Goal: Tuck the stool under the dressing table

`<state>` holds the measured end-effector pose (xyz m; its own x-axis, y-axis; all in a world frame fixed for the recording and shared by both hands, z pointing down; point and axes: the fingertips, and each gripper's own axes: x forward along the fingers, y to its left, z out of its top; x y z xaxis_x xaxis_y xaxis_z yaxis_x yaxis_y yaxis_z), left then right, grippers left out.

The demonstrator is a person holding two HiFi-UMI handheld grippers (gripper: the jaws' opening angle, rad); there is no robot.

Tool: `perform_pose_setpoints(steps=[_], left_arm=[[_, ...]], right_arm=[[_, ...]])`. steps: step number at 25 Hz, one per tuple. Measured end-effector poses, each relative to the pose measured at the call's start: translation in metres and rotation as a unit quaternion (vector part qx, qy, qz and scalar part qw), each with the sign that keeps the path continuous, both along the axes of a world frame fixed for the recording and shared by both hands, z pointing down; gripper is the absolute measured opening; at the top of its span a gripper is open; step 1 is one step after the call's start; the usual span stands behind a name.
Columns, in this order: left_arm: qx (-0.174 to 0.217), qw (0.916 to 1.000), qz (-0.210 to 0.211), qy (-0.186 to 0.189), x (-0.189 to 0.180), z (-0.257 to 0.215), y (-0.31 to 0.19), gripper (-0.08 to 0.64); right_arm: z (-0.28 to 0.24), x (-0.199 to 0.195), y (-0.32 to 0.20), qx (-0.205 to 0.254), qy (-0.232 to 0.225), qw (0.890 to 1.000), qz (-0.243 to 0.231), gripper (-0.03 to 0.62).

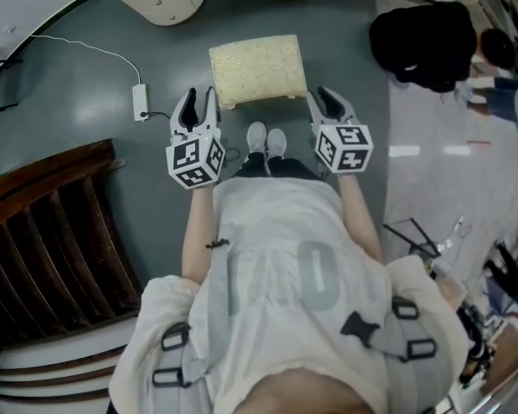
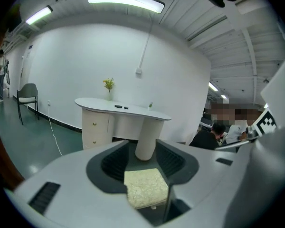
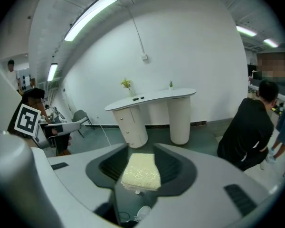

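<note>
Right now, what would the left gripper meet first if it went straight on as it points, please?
Probably the stool: its cushion sits in line between the left gripper's open jaws, with nothing nearer, though depth is unclear.

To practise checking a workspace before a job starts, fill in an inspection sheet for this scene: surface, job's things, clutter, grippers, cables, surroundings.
Surface: smooth grey-green floor.
Job's things: cream cushioned stool stands on the floor short of the white dressing table, not yet under it.
Clutter: vase of yellow flowers and small dark items on the tabletop.
Grippers: left gripper and right gripper flank the stool's near corners, both open, holding nothing.
Cables: white cable with a plug box lies left of the stool.
Surroundings: dark wooden slatted furniture at left; person in black at right.
</note>
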<state>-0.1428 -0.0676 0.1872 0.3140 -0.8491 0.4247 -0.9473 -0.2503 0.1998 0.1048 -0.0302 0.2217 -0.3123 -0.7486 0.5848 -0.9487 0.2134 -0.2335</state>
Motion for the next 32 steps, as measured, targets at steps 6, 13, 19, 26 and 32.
perform_pose_setpoints(steps=[6, 13, 19, 26, 32], left_arm=[[0.002, 0.9995, 0.03, 0.002, 0.011, 0.001, -0.003, 0.275], [-0.013, 0.9994, 0.027, -0.016, 0.005, 0.015, 0.009, 0.281], [-0.011, 0.999, 0.026, -0.035, 0.0, 0.033, 0.015, 0.281], [-0.083, 0.9938, 0.04, -0.063, -0.002, 0.109, 0.023, 0.281], [-0.133, 0.9838, 0.079, -0.091, 0.01, 0.209, 0.02, 0.281]], right_arm=[[0.014, -0.006, -0.001, -0.011, 0.032, 0.999, -0.029, 0.341], [0.018, -0.012, 0.002, -0.022, 0.044, 0.998, -0.048, 0.342], [0.031, -0.004, 0.002, -0.041, 0.039, 0.998, -0.018, 0.341], [0.085, 0.022, -0.001, -0.098, 0.05, 0.994, 0.011, 0.341], [0.165, 0.03, -0.005, -0.131, 0.116, 0.984, -0.039, 0.341]])
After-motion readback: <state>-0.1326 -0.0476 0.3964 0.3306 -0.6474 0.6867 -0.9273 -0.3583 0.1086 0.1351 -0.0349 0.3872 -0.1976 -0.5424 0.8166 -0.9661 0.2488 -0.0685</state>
